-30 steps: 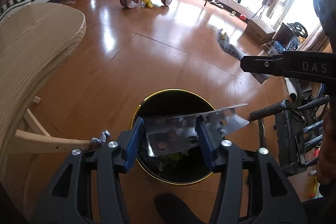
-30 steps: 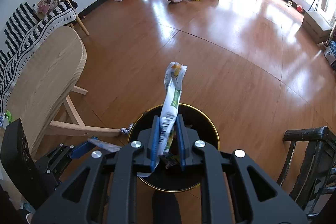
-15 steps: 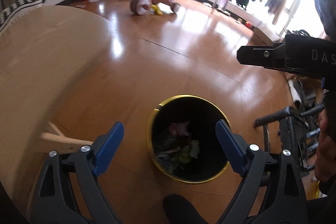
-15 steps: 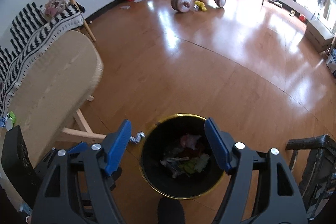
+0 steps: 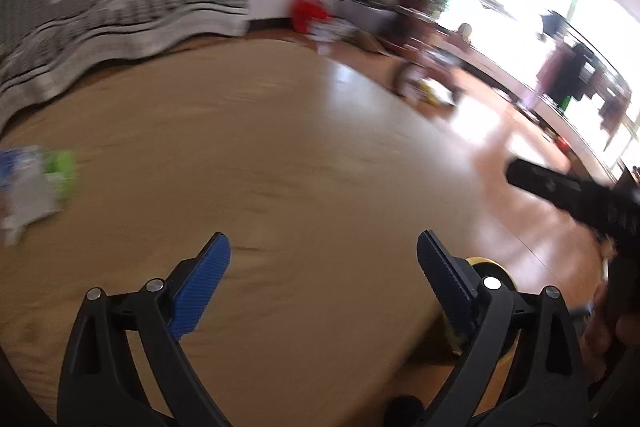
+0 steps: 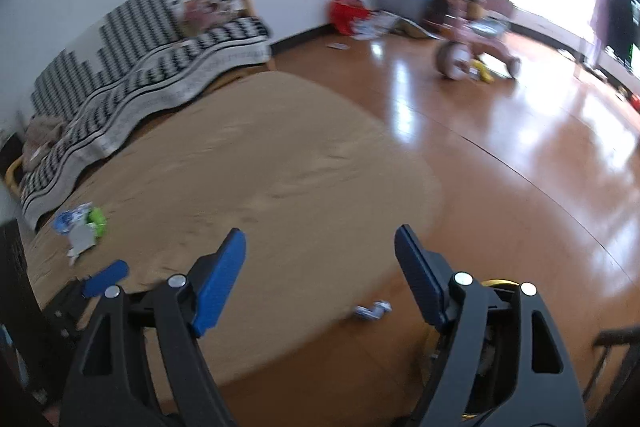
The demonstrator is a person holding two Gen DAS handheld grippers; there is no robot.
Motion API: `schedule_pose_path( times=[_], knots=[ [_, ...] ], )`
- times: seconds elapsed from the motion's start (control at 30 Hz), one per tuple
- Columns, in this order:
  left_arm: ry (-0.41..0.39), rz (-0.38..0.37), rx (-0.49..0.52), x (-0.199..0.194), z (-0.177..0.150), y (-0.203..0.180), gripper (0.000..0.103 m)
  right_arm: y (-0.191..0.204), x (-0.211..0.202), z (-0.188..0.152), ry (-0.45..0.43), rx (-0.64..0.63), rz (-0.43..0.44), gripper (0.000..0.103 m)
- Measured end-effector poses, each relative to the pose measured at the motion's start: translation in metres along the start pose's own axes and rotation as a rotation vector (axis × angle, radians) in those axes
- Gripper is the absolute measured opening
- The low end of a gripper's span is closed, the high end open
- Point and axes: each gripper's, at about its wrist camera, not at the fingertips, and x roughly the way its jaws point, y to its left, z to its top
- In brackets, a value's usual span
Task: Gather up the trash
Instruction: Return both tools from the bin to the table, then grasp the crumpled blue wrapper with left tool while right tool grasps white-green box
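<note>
My left gripper [image 5: 323, 239] hangs over the round wooden table [image 5: 280, 155]; its jaws are opening and nothing is between them. My right gripper [image 6: 321, 231] is over the table's [image 6: 248, 163] near edge, jaws also opening and empty. A small heap of blue, white and green wrappers [image 5: 32, 183] lies at the table's left side, also seen in the right wrist view as wrappers [image 6: 82, 227]. The gold-rimmed black bin [image 6: 498, 283] is mostly hidden behind the right finger, as is the bin [image 5: 490, 267] in the left wrist view. A crumpled wrapper [image 6: 372, 310] lies on the floor by the table.
A black-and-white striped sofa cover [image 6: 160, 67] runs behind the table. On the shiny wood floor stand a pink tricycle [image 6: 472, 47] and a red bag [image 6: 346, 13]. A dark chair frame [image 6: 616, 339] is at the lower right. The left wrist view is motion-blurred.
Both grippers opened and dropped their trash, a blister pack and a wrapper, into the bin. Both then swung up and left, from above the bin to over the table.
</note>
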Motion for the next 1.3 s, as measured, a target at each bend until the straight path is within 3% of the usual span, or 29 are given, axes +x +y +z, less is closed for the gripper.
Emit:
schedule_pose_path(
  times=[0.27,0.47,0.73,1.1,1.17,1.27,1.3],
  knots=[
    [-0.07,0.266,-0.091,-0.051,0.006,0.154,0.092,0.141,0.051,-0.006,0.038,-0.184,0.124,0.076],
    [-0.09,0.321,-0.305,-0.069,0.007,0.253,0.092,0.232,0.09,-0.031,0.118,-0.312,0.239,0.077],
    [-0.097,0.326,-0.315,-0.047,0.025,0.282,0.093,0.305,0.13,-0.048,0.179,-0.336,0.344,0.077],
    [-0.081,0.301,-0.287,-0.012,0.041,0.302,0.092,0.352,0.176,-0.036,0.197,-0.346,0.363,0.077],
    [-0.075,0.287,-0.287,-0.008,0.042,0.306,0.087,0.357,0.181,-0.035,0.189,-0.356,0.36,0.075],
    [-0.053,0.257,-0.282,-0.002,0.042,0.309,0.061,0.363,0.184,-0.034,0.178,-0.377,0.359,0.065],
    [-0.045,0.255,-0.28,-0.001,0.042,0.309,0.045,0.364,0.184,-0.035,0.175,-0.382,0.361,0.059]
  ],
)
